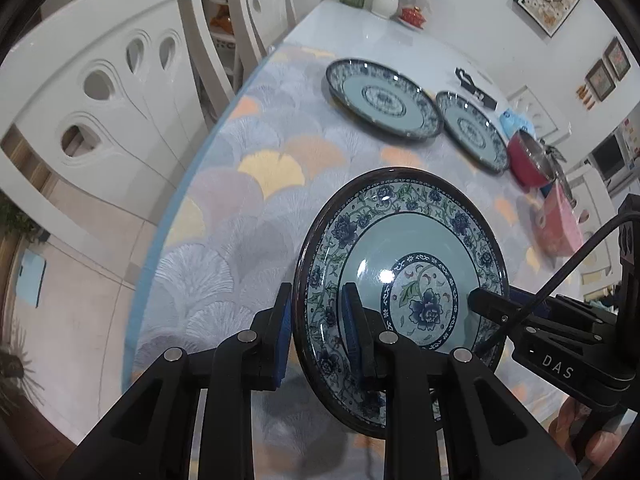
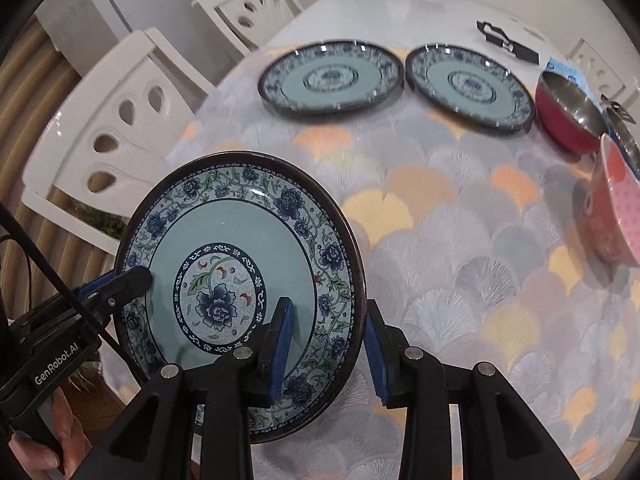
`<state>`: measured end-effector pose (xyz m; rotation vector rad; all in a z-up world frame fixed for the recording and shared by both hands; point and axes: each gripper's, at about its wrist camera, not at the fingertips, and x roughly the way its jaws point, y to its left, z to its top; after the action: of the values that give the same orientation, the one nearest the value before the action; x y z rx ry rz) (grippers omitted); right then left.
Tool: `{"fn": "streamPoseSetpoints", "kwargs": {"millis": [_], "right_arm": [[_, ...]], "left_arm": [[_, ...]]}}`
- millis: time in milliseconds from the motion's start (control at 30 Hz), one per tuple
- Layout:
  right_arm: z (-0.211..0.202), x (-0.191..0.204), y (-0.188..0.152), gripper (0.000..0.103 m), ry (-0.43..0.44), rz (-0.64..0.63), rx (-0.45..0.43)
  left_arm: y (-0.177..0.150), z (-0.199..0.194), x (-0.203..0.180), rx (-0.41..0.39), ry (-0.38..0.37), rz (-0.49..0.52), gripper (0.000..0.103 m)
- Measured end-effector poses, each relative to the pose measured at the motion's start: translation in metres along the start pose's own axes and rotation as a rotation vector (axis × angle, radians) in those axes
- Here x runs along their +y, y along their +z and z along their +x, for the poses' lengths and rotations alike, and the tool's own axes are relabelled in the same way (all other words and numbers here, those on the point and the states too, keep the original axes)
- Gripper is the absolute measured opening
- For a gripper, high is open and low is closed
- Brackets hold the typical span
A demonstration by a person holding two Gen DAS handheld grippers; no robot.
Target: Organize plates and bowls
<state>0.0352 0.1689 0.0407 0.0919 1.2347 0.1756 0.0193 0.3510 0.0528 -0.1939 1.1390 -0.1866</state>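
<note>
A floral plate (image 1: 404,280) is being held tilted above the near edge of the surface (image 1: 256,208), which is covered with a fan-patterned cloth. Both grippers are gripping it at once. The left gripper (image 1: 320,332) is straddling the plate's left rim, one blue-padded finger behind the rim and the other finger (image 1: 354,320) lying against the plate's painted face; its jaws are standing only narrowly apart, closed onto the rim. In the right wrist view the same floral plate (image 2: 240,280) is sitting at lower left, and the right gripper (image 2: 328,340) is pinching its right rim in the same way, one pad on the face and one behind, jaws nearly together around the rim. Each camera is also catching the other gripper's fingertip reaching onto the opposite side of the plate.

Toward the far side of the cloth two larger blue-patterned plates are lying flat, just beside each other: the left plate (image 2: 330,78) and the right plate (image 2: 470,90). Next to the right plate, toward the right edge of the surface, a red bowl (image 2: 570,112) with a metal interior is resting, and a pink dotted bowl (image 2: 618,208) is sitting nearer along that same edge. White chairs (image 1: 104,92) are standing along the left edge. A white vase (image 1: 386,0) is standing at the far end of the surface.
</note>
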Motion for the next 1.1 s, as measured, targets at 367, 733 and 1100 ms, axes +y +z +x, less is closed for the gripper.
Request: {"fn": "streamPoseSetpoints", "kwargs": {"millis": [367, 733, 1100], "right_arm": [[0.028, -0.01, -0.009, 0.034, -0.012, 0.068, 0.071], [-0.031, -0.04, -0.007, 0.038, -0.019, 0.122, -0.02], [-0.154, -0.048, -0.006, 0.061, 0.014, 0.096, -0.283]], "left_arm": [[-0.007, 0.023, 0.0, 0.042, 0.024, 0.021, 0.02], [-0.005, -0.026, 0.01, -0.078, 0.091, -0.023, 0.023], [0.011, -0.13, -0.059, -0.306, 0.03, 0.042, 0.056]]}}
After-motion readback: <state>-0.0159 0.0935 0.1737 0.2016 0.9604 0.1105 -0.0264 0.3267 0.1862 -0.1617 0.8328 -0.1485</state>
